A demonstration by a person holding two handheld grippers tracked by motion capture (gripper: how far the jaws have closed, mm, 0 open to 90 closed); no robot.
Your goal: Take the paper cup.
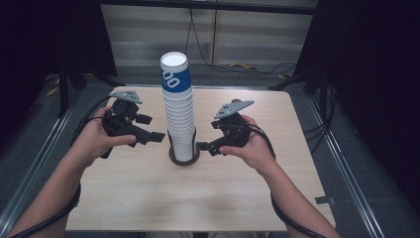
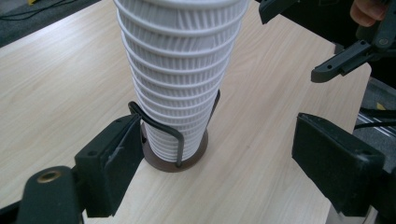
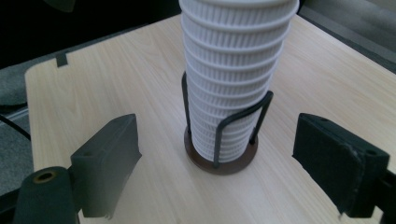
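Observation:
A tall stack of white ribbed paper cups (image 1: 179, 119) stands upright in a dark wire holder with a round brown base (image 1: 184, 158) at the table's middle. The top cup carries a blue band (image 1: 174, 79). My left gripper (image 1: 157, 137) is held just left of the stack's lower part, jaws open and empty. My right gripper (image 1: 203, 147) sits just right of the holder, also open and empty. In the left gripper view the stack (image 2: 180, 70) and holder (image 2: 175, 161) lie ahead between the jaws. The right gripper view shows the stack (image 3: 233, 70) and base (image 3: 222, 163) ahead between its wide jaws.
The light wooden table (image 1: 148, 198) has rounded corners and metal rails along both sides. Cables (image 1: 237, 64) lie on the floor behind the table. Dark curtains flank the scene. The other gripper (image 2: 350, 51) appears at the upper right of the left gripper view.

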